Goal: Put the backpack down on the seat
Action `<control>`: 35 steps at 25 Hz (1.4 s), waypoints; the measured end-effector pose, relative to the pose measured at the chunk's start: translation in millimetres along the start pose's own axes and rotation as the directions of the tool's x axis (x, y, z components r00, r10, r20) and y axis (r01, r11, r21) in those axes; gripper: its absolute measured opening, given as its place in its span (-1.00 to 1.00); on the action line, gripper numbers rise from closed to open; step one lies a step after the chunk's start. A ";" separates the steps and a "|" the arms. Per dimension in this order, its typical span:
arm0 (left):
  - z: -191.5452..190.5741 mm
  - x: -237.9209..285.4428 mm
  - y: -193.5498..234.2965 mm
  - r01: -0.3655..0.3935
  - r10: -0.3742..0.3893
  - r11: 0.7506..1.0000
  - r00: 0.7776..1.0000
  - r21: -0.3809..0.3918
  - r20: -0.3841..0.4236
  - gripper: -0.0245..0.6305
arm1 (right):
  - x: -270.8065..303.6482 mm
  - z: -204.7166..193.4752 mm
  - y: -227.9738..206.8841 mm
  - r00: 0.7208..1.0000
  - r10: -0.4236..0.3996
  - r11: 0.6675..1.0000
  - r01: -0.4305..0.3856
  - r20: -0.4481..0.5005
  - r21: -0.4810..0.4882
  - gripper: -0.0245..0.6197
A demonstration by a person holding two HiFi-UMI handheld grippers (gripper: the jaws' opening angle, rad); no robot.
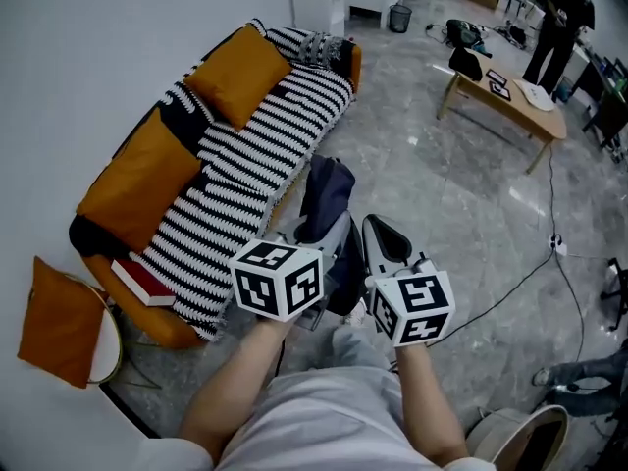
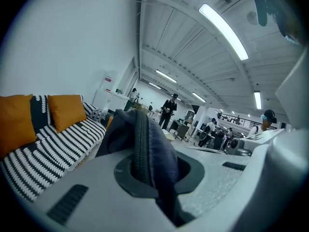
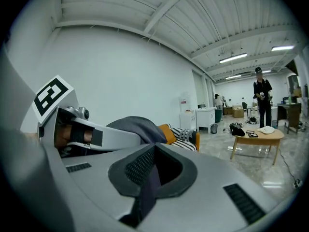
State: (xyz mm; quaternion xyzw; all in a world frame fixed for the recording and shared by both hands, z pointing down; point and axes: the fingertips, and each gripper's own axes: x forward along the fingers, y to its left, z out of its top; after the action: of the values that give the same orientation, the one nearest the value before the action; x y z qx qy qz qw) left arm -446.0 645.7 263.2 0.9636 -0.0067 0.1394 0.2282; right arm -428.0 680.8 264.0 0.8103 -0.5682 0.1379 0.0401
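Note:
The dark navy backpack [image 1: 326, 196] hangs in front of me, above the floor and just off the front edge of the sofa seat [image 1: 260, 155], which has a black-and-white striped cover. My left gripper [image 1: 332, 243] is shut on a thick fold of the backpack's fabric [image 2: 147, 144], with the jaws pinching it from both sides. My right gripper [image 1: 381, 245] is beside it, shut on a thin dark strap [image 3: 147, 185] of the same bag. In the right gripper view, the bag's bulk [image 3: 137, 128] bulges behind the left gripper.
Two orange cushions [image 1: 240, 75] lean on the sofa back, and a red book [image 1: 145, 281] lies at its near end. An orange cushion [image 1: 57, 322] rests on a round stool at the left. A low wooden table [image 1: 505, 98] and a standing person [image 1: 559, 23] are at the far right. A cable [image 1: 510, 281] crosses the floor.

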 end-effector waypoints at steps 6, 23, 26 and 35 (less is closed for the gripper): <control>25.5 57.5 11.9 -0.031 0.030 0.999 1.000 -0.017 -0.005 -0.86 | 36.0 17.0 -55.6 1.000 0.024 1.000 -0.024 -0.010 0.013 -0.92; 65.8 171.4 20.7 -0.065 0.064 0.997 0.998 -0.031 -0.022 -0.86 | 86.8 40.6 -162.1 0.998 0.064 0.998 -0.063 -0.015 0.030 -0.92; 66.4 185.3 24.8 -0.068 0.067 0.997 0.997 -0.031 -0.027 -0.86 | 94.2 39.6 -174.4 0.998 0.065 0.997 -0.064 -0.016 0.038 -0.92; 83.0 226.7 64.3 -0.080 0.079 0.996 0.997 -0.042 -0.020 -0.86 | 151.3 47.0 -197.1 0.997 0.077 0.997 -0.077 -0.027 0.018 -0.92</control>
State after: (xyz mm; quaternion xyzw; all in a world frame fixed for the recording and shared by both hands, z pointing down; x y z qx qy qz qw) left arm -211.0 562.9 281.9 0.9561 -0.0459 0.1568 0.2433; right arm -188.1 602.0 277.7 0.7861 -0.5971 0.1554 0.0360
